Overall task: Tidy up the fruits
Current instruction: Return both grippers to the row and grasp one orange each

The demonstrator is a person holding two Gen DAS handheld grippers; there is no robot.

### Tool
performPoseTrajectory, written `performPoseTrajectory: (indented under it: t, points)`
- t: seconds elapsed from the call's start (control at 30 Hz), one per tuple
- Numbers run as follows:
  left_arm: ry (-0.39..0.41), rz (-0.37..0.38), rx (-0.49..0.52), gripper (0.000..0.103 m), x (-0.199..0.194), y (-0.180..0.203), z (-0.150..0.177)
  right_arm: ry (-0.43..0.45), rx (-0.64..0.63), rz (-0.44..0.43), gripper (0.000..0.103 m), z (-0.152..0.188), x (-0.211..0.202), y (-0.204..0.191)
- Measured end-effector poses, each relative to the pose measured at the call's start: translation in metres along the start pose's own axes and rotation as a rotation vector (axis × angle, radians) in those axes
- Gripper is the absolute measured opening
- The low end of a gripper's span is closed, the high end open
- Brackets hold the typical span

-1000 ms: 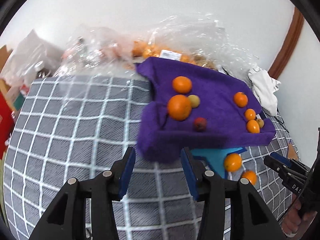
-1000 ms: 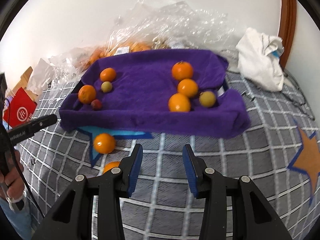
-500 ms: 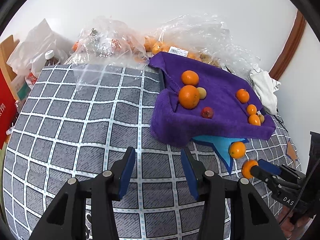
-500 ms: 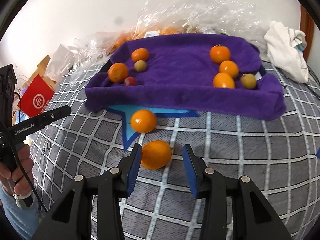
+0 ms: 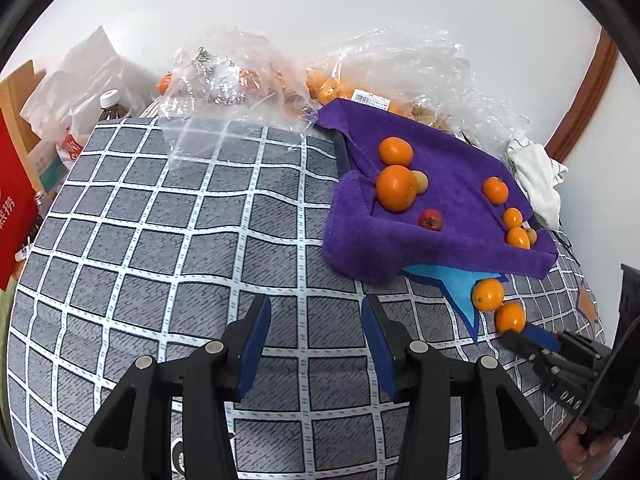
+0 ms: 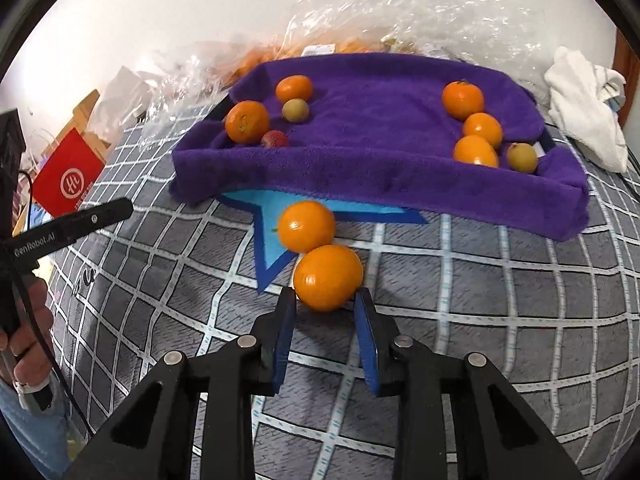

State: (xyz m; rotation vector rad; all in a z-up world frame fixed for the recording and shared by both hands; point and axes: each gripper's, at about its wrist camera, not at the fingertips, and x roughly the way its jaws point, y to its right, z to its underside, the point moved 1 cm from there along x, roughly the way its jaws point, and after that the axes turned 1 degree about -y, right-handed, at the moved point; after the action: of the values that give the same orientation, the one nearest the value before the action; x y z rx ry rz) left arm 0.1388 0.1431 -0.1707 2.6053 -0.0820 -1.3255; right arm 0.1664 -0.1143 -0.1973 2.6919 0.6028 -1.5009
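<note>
The right gripper (image 6: 325, 300) has its blue jaws spread wide either side of a round orange tangerine (image 6: 328, 277) on the grey checked cloth (image 6: 500, 312), touching a second tangerine (image 6: 306, 225) just before the purple towel-lined tray (image 6: 380, 168); the left gripper (image 5: 316, 308) hangs open and empty

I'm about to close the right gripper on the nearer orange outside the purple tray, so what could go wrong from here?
The right gripper is open, its fingertips only at the near edge of the orange; closing now may squirt it forward. It seems to touch the second orange, which could roll away. The soft patterned cover may let both roll.
</note>
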Motion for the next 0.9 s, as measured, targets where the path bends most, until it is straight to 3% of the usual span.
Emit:
performPoseTrajectory:
  t: [0.23, 0.47, 0.7, 0.77, 0.83, 0.9]
  points:
    - [-0.018, 0.024, 0.042, 0.045, 0.01, 0.021, 0.003, 0.055, 0.055, 0.024, 0.023, -0.004, -0.023, 0.032]
    - [-0.035, 0.033, 0.054, 0.045, 0.018, 0.03, 0.004, -0.019, 0.059, 0.006, 0.023, 0.008, -0.006, 0.037]
    - [-0.043, 0.019, 0.033, 0.045, 0.02, 0.021, 0.002, 0.009, 0.057, -0.007, 0.023, 0.008, -0.01, 0.034]
    - [-0.043, 0.019, 0.022, 0.045, 0.02, 0.019, 0.001, 0.028, 0.048, -0.015, 0.027, 0.003, -0.012, 0.033]
    - [-0.048, 0.02, 0.015, 0.045, 0.021, 0.017, 0.0, 0.037, 0.033, 0.0, 0.037, -0.002, -0.009, 0.031]
    - [-0.048, 0.013, 0.017, 0.045, 0.021, 0.017, -0.001, 0.039, 0.036, -0.013, 0.038, -0.009, -0.003, 0.031]
